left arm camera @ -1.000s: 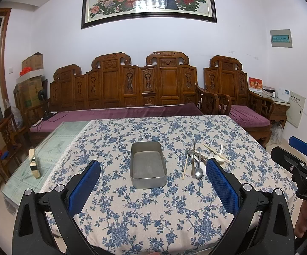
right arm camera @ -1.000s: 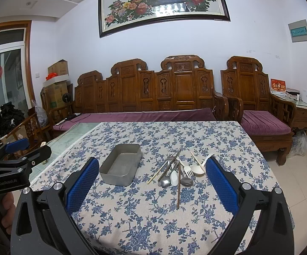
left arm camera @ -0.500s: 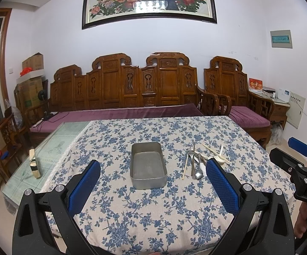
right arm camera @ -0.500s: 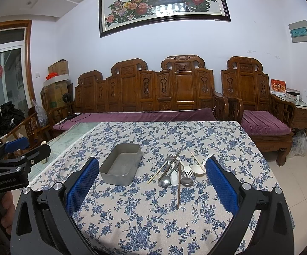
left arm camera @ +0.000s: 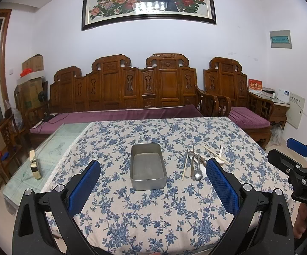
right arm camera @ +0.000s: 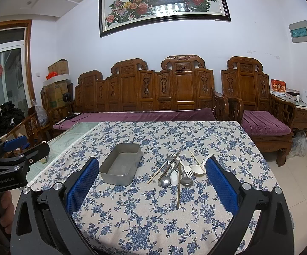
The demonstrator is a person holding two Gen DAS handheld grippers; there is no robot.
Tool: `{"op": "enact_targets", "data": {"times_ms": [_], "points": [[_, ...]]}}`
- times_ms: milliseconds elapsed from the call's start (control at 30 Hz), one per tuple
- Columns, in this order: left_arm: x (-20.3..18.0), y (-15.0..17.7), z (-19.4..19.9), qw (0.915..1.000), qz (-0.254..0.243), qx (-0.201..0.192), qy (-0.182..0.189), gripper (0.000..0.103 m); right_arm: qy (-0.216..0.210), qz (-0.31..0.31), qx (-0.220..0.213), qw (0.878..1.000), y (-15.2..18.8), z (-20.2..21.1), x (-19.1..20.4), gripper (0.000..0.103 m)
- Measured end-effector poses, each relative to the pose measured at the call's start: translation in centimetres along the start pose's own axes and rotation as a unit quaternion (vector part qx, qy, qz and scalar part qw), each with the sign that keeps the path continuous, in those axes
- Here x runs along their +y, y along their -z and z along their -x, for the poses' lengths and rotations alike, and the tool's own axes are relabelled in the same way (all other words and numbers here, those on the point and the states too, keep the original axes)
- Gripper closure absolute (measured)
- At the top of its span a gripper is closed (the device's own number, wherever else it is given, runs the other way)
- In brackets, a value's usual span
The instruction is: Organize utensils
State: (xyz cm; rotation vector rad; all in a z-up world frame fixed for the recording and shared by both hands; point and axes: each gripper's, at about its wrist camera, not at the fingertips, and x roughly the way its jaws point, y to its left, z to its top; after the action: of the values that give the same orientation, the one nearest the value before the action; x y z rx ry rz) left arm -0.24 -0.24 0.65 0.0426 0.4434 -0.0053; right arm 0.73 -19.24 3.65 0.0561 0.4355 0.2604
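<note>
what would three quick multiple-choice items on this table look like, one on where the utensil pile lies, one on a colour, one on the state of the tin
1. Where does the utensil pile lie relative to the metal tin?
A. inside it
B. beside it on the tablecloth, toward the right gripper's side
C. on the sofa

2. What colour are the finger pads of the right gripper?
A. red
B. green
C. blue

3. What state is the metal tin in?
A. open and empty
B. closed with a lid
C. full of utensils

Answers: 1 B, the pile rests on the cloth just right of the tin in both views. 2 C, blue mesh pads line both fingers. 3 A, its bare floor shows and no lid is on it.
</note>
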Motion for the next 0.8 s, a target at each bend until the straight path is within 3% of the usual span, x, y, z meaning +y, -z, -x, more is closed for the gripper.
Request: {"op": "enact_targets", "data": {"times_ms": [800], "points": [[-0.19,-0.13,0.13,1.0000,-0.001,-0.002,0.000,0.006,0.000,0.000,0.000,1.000,0.08,-0.13,0.06,0.003]]}}
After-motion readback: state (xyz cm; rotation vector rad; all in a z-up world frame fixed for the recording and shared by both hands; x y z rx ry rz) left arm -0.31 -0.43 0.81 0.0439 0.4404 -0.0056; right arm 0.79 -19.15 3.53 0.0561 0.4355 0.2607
